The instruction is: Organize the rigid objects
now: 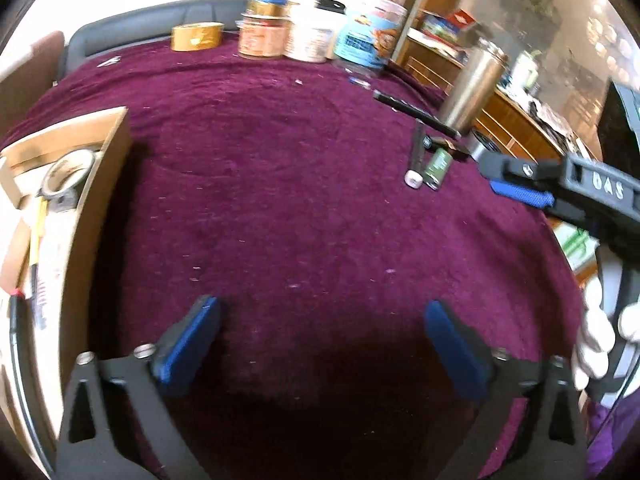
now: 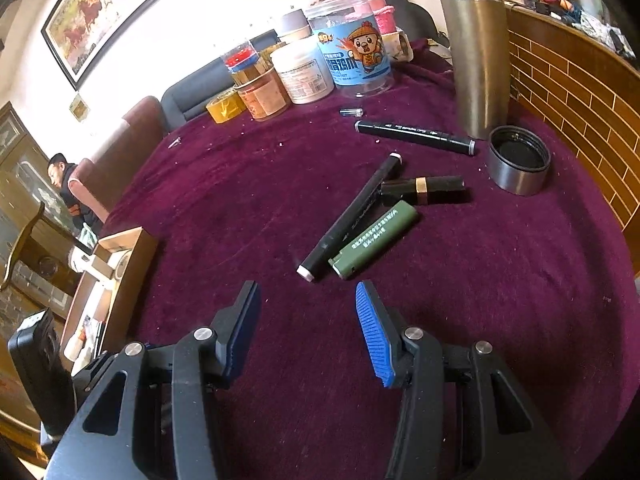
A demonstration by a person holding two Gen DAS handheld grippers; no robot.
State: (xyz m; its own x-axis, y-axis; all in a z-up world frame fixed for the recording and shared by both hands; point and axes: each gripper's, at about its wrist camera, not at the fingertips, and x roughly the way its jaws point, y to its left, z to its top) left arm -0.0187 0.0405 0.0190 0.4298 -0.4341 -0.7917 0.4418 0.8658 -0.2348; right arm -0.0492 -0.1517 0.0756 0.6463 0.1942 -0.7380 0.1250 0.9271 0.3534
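Observation:
In the right wrist view a black marker (image 2: 352, 216), a green lighter (image 2: 374, 240) and a black tube with a gold band (image 2: 424, 190) lie together on the purple cloth. My right gripper (image 2: 306, 292) is open just short of the marker's white end, with nothing between its pads. A second black marker (image 2: 416, 136) lies farther back. My left gripper (image 1: 320, 320) is wide open over bare cloth and holds nothing. To its left stands an open cardboard box (image 1: 100, 184) holding tape rolls and pens. The same marker and lighter (image 1: 438, 166) show far right.
A steel flask (image 2: 476, 60) and its lid (image 2: 518, 164) stand at the right. Jars, tubs and a yellow tape roll (image 2: 226, 108) line the back edge. The table rim curves close on the right. A person sits far left behind the table (image 2: 68, 188).

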